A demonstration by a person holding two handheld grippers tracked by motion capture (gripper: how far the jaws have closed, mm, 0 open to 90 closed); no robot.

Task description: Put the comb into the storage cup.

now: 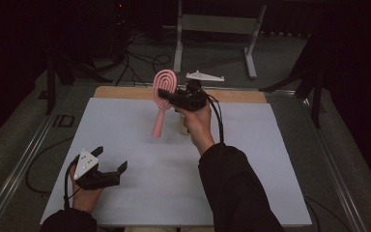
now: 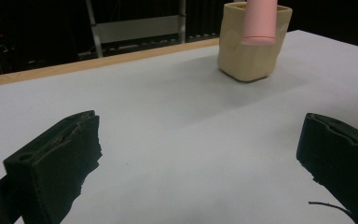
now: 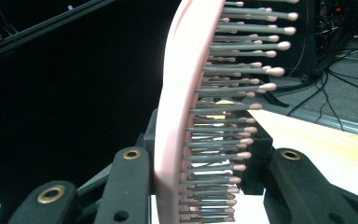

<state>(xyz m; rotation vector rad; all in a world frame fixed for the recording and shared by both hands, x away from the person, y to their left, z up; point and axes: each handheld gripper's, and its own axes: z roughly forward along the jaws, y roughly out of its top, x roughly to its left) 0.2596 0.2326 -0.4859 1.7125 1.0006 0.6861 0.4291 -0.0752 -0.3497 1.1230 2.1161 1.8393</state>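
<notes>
- While your right arm reaches toward the far middle of the white worktop (image 1: 140, 140), a cream cup (image 2: 251, 44) stands there, mostly hidden behind your right hand (image 1: 197, 121) in the high view.
- Your left hand (image 1: 84, 193) rests low at the near left corner, well apart from the cup.
- Your right claw (image 1: 171, 96) is clenched on the pink hairbrush (image 1: 163, 96), held upright in the air with its handle end hanging just before the cup.
- Your left claw (image 1: 110, 159) is spread wide, grasping nothing.
</notes>
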